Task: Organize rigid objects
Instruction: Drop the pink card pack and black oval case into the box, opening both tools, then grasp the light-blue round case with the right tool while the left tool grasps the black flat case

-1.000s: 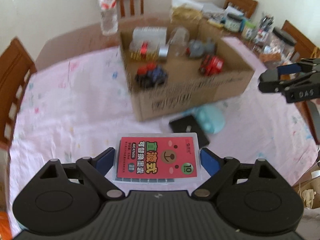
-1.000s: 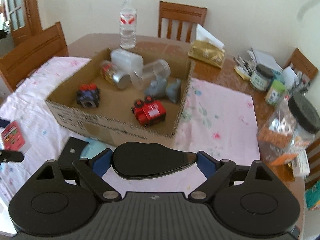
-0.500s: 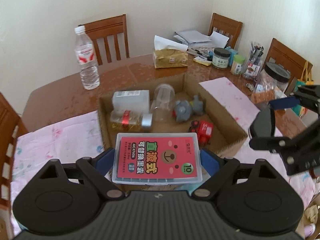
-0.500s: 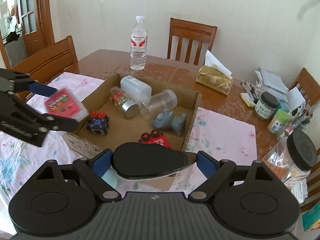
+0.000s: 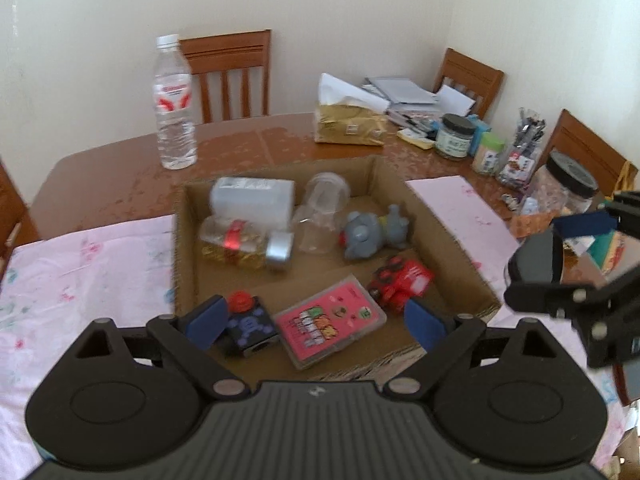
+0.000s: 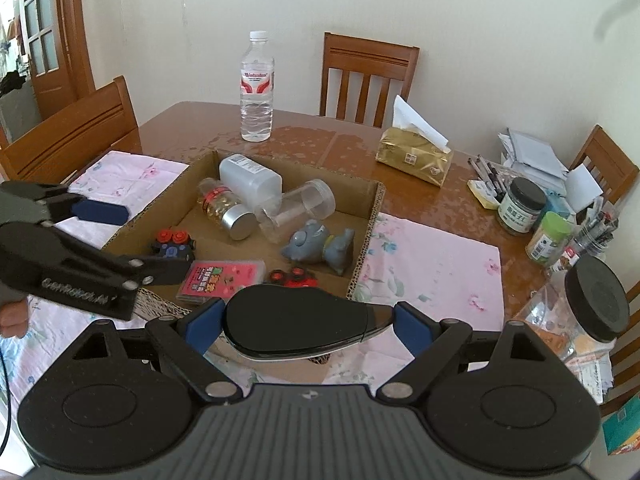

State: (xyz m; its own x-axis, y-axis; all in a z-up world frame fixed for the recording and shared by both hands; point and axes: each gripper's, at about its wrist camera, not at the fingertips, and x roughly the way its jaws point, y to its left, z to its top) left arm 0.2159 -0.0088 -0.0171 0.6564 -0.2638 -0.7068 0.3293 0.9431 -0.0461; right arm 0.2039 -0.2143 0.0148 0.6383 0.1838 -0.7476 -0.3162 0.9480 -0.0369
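Seven things already lie in the cardboard box point(image 5: 436, 220) on the tabletop point(image 6: 316, 140): a white plastic bottle point(image 5: 252, 200), a clear jar point(image 5: 324, 212), a gold-filled jar point(image 5: 240, 244), a grey toy point(image 5: 372, 232), a red toy car point(image 5: 400, 284), a black toy with red knobs point(image 5: 248, 320) and, near the front wall, the pink card case point(image 5: 332, 324). The left gripper point(image 5: 316, 320) hangs over that case, its jaws opening and clear of it. The right gripper point(image 6: 308, 320) grips a black glasses case point(image 6: 296, 320), which by my reading goes in next.

A wooden table point(image 6: 320, 148) bears a pink cloth point(image 6: 432, 268) and cardboard box point(image 6: 366, 240).
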